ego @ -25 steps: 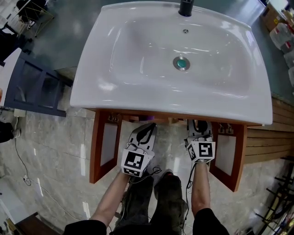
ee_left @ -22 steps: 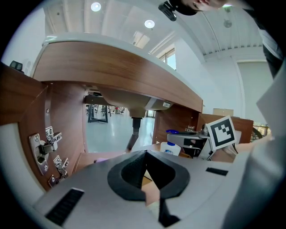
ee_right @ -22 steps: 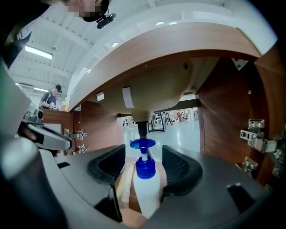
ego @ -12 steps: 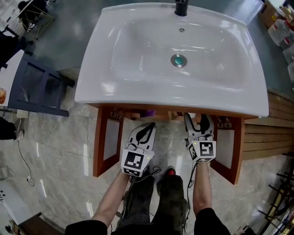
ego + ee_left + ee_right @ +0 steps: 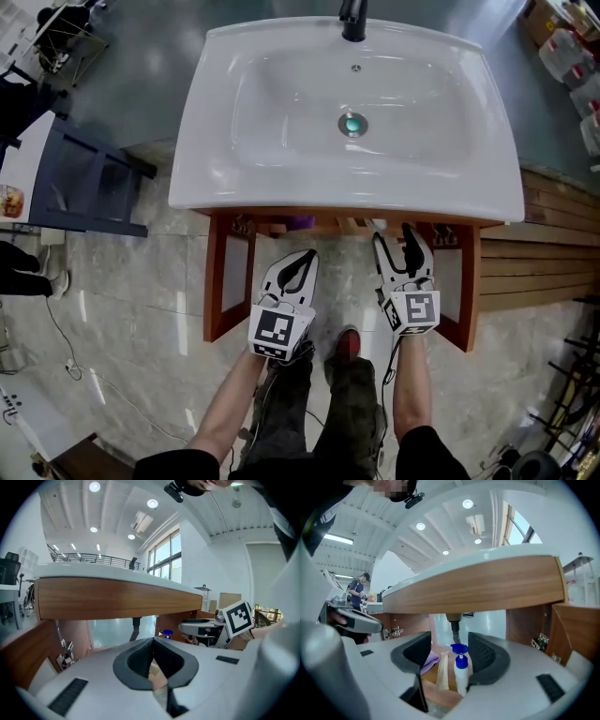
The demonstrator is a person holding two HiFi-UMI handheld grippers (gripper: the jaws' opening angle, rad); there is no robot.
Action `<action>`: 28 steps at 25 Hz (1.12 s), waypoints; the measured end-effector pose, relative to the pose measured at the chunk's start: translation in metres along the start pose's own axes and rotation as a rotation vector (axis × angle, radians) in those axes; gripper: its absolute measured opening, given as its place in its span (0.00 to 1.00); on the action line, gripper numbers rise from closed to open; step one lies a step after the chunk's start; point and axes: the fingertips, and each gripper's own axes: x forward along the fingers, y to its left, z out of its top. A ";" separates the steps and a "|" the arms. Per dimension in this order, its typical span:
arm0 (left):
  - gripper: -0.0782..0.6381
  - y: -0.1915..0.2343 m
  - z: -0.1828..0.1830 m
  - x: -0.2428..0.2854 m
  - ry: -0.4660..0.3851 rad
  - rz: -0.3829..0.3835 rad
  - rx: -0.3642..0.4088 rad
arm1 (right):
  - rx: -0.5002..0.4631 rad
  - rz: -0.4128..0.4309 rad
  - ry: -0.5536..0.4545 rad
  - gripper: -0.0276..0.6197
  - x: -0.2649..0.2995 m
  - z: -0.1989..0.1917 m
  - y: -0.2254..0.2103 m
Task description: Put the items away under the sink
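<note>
Head view | right gripper [image 5: 394, 238] jaws just spread wide, bottle [image 5: 461, 671] ungripped between them | left gripper [image 5: 307, 255] closed, empty

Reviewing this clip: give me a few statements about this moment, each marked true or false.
The left gripper has its jaws together with nothing between them. True.
The right gripper clamps the pump bottle. False: its jaws have just been opening and stand apart; the bottle stands untouched beyond them, under the sink.
Both cabinet doors stand open. True.
A purple cloth lies in the sink basin. False: it lies in the cabinet under the sink.
</note>
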 end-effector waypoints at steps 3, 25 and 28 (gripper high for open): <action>0.12 -0.009 0.020 -0.011 0.004 -0.013 -0.001 | 0.007 -0.006 0.009 0.41 -0.014 0.020 0.003; 0.12 -0.039 0.215 -0.066 -0.067 -0.049 0.049 | -0.064 -0.053 -0.029 0.11 -0.067 0.220 0.015; 0.12 -0.043 0.243 -0.075 -0.086 -0.052 0.061 | -0.071 -0.055 -0.034 0.11 -0.074 0.247 0.020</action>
